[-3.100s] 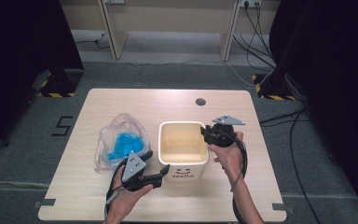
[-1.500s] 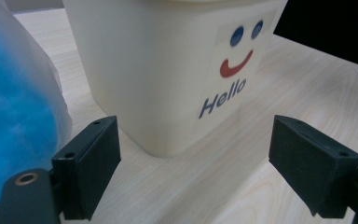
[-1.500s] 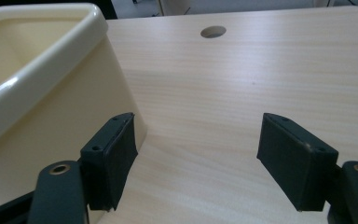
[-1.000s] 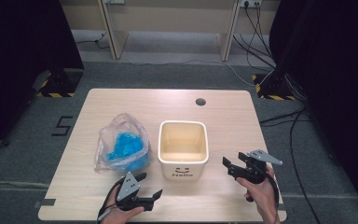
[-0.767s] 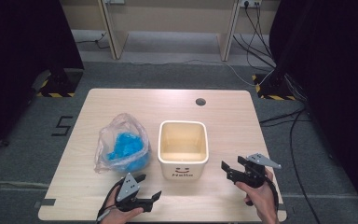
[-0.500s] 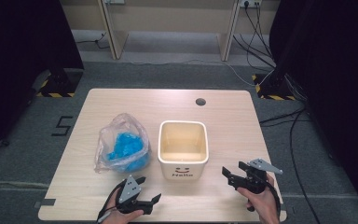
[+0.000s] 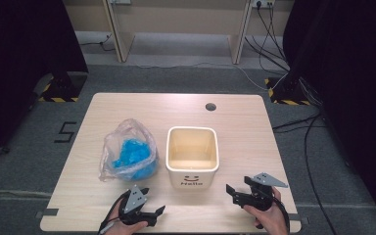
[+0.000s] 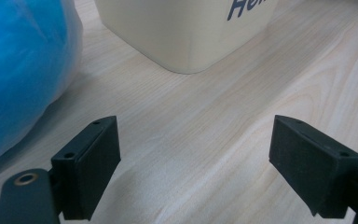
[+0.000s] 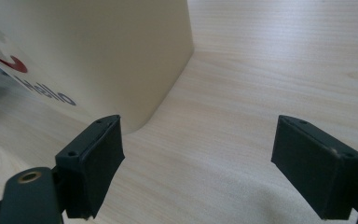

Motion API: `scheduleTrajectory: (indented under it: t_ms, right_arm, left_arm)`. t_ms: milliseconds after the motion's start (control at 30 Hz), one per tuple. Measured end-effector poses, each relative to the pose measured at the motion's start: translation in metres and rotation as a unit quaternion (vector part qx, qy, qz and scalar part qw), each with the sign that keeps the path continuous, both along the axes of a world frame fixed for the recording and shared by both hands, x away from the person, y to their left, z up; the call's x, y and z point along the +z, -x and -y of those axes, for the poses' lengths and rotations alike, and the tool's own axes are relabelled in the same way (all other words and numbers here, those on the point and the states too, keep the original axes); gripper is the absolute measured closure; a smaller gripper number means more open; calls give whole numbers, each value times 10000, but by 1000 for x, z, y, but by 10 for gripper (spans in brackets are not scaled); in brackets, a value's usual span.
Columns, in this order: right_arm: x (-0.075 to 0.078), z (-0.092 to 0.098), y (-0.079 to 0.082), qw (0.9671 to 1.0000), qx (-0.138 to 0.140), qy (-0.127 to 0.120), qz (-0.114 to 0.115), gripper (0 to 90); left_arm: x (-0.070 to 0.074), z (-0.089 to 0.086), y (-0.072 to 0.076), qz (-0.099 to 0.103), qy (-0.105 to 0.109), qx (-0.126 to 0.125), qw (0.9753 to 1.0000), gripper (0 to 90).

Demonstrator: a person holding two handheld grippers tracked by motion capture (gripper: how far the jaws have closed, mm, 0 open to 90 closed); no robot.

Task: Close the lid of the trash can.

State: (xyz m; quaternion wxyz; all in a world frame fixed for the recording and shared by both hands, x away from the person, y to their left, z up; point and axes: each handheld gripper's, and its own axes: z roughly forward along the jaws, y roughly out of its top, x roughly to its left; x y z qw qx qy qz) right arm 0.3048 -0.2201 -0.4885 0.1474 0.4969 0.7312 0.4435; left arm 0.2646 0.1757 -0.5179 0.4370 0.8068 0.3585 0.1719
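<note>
Wooden table (image 7: 254, 117) under dark curtains: at ten o'clock of the left gripper (image 7: 149, 214) lies the clear bag of blue material (image 7: 129, 156); the cream bin (image 7: 192, 155) stands centre, empty. Right gripper (image 7: 240, 193), pulled back from the bin to five o'clock, gapes wide like its twin, both holding nothing.

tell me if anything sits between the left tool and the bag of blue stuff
Nothing visible does. The left tool is open near the table's front edge, and bare wood lies between it and the bag; the cream bin stands off to the side.
</note>
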Motion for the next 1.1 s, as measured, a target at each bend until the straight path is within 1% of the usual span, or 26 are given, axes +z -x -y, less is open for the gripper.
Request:
scheduleTrajectory:
  t_ms: [167, 433, 667, 700, 800, 1000, 1100]
  right_arm:
    - [-3, 2, 2, 10000, -49, 15, -42, 166]
    - [-5, 4, 9, 9999, -60, 77, -107, 166]
    - [-10, 4, 17, 9995, 17, 265, -157, 166]
    - [-10, 4, 18, 9994, 25, 284, -181, 166]
    - [-11, 5, 22, 9991, 33, 400, -160, 167]
    - [-14, 7, 28, 9990, 44, 399, -193, 167]
    - [-15, 8, 31, 9989, 46, 421, -215, 167]
  left_arm:
    - [1, -4, 2, 12, -5, 15, 10000, 156]
    - [-2, -4, 4, -80, -86, -15, 9999, 156]
    - [-4, -8, 5, -194, -188, -24, 9996, 156]
    - [-5, -9, 6, -197, -194, -10, 9996, 156]
    - [-5, -13, 7, -233, -173, 23, 9996, 156]
    - [-7, -16, 8, -322, -266, -15, 9991, 156]
    - [-8, -16, 8, -286, -358, -43, 9989, 152]
